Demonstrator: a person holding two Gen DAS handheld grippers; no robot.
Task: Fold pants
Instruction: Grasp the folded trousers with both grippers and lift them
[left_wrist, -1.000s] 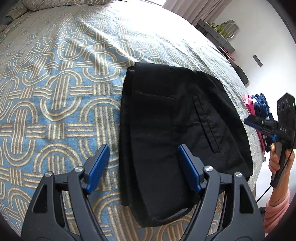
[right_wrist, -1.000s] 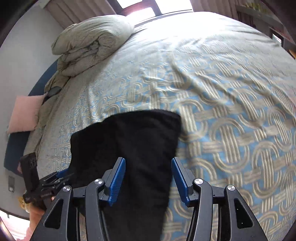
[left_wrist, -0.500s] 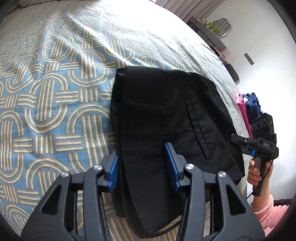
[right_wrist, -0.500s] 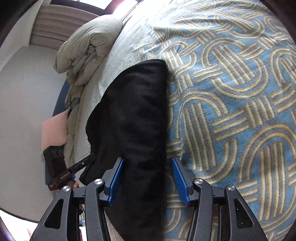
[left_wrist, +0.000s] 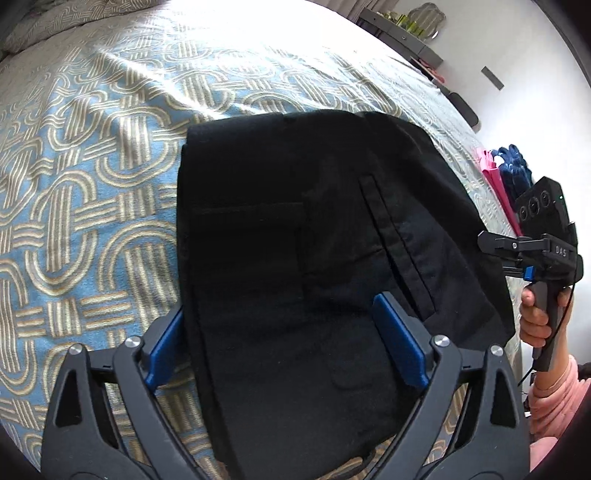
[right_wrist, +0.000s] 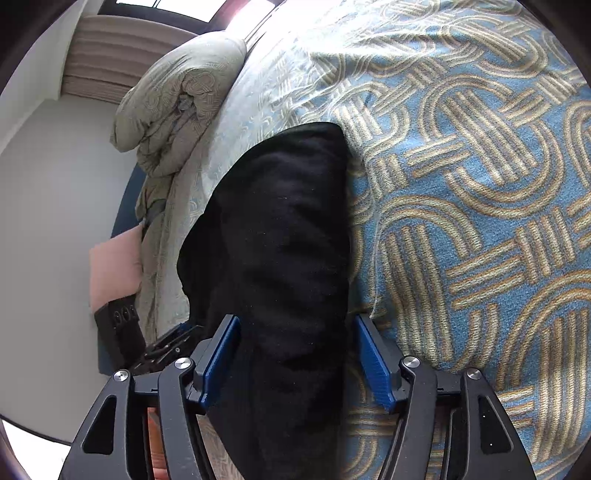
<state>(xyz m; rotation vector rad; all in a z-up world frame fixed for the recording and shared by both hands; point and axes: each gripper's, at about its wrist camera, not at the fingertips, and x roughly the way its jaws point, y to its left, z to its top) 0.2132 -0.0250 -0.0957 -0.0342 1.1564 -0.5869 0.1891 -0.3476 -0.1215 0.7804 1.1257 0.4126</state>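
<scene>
Black pants (left_wrist: 295, 240) lie folded into a compact block on the patterned bedspread, pockets facing up. My left gripper (left_wrist: 288, 339) is open, its blue fingers straddling the near end of the pants. In the right wrist view the pants (right_wrist: 288, 240) form a thick dark roll. My right gripper (right_wrist: 295, 358) is open with a finger on either side of that fold's end. The right gripper also shows in the left wrist view (left_wrist: 495, 247), at the pants' right edge, held by a hand in a pink sleeve.
The blue and tan bedspread (left_wrist: 92, 166) covers the bed. A rolled grey duvet (right_wrist: 177, 99) and a pink pillow (right_wrist: 114, 269) lie at the head. Pink and blue items (left_wrist: 506, 173) sit past the bed's right edge, with a shelf (left_wrist: 402, 33) against the wall.
My left gripper has opened wider and now straddles more of the pants' near end. My right gripper has moved closer along the fold, staying open.
</scene>
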